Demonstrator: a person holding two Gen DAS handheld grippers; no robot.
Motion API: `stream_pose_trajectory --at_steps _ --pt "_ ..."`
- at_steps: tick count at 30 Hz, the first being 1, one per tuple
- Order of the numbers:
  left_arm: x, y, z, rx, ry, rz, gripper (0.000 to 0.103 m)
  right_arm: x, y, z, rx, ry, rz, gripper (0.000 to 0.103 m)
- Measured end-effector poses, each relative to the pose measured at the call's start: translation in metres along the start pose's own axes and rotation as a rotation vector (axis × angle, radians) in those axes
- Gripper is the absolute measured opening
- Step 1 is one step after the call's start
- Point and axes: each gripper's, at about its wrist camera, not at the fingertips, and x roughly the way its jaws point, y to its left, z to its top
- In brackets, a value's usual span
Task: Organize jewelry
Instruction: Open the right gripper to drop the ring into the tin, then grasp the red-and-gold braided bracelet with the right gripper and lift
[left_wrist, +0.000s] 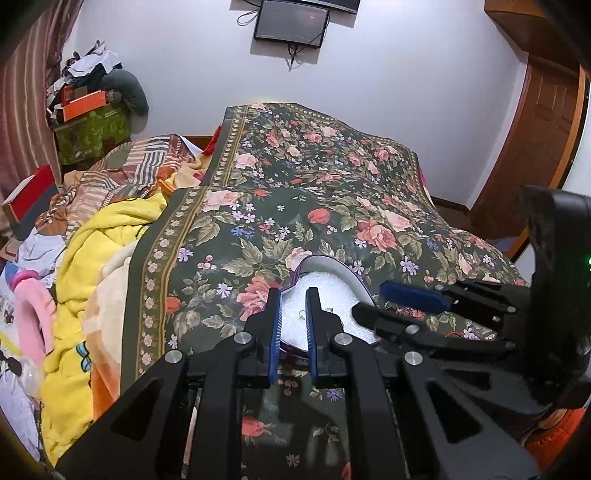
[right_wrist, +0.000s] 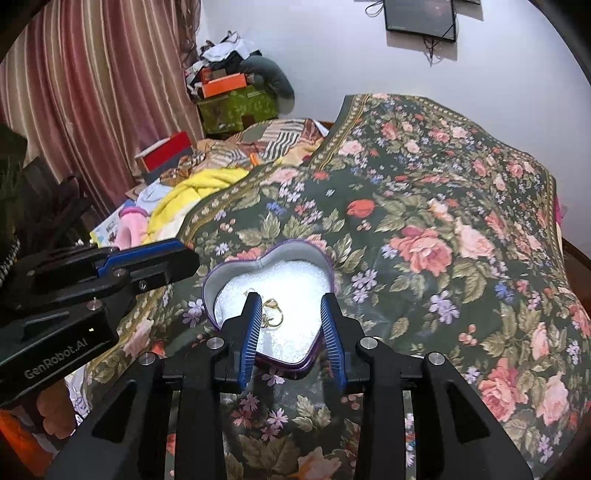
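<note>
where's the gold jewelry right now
In the right wrist view the gold jewelry lies on the white padding inside the open heart-shaped tin on the floral bedspread, beside the right gripper's left finger.

Heart-shaped tin (right_wrist: 225, 275) on floral bedspread (right_wrist: 424, 206)

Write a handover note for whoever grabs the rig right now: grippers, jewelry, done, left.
Left gripper: open, empty, over the near-left rim of the heart-shaped tin.
Right gripper: open, empty, above the tin's white foam lining.
Gold jewelry: lying on the foam inside the tin, beside the right gripper's left finger.
Tin sits lidless on the floral bedspread.
Done: jewelry in tin. Left: no lid in view; can't tell if more pieces remain.
</note>
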Motion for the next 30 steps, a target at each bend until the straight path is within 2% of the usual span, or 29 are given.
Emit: stream_pose_trajectory --at_steps 2,4,12,20,30 --pt "-0.005 -0.002 0.001 0.002 -0.005 0.005 0.016 -0.009 -0.003 0.002 0.011 -0.017 -0.004 0.030" --pt "-0.011 -0.005 0.002 0.007 -0.015 0.007 0.026 -0.019 -0.007 0.004 0.021 -0.035 -0.014 0.030" --pt "-0.034 -0.026 0.007 0.052 -0.051 0.010 0.035 -0.058 -0.034 -0.004 0.080 -0.077 -0.080 0.030" --pt "-0.044 -0.053 0.000 0.086 -0.037 -0.022 0.039 -0.092 -0.067 -0.027 0.141 -0.083 -0.158 0.031" --pt "-0.024 -0.087 -0.019 0.144 0.061 -0.063 0.039 -0.105 -0.095 -0.063 0.202 -0.023 -0.196 0.031"
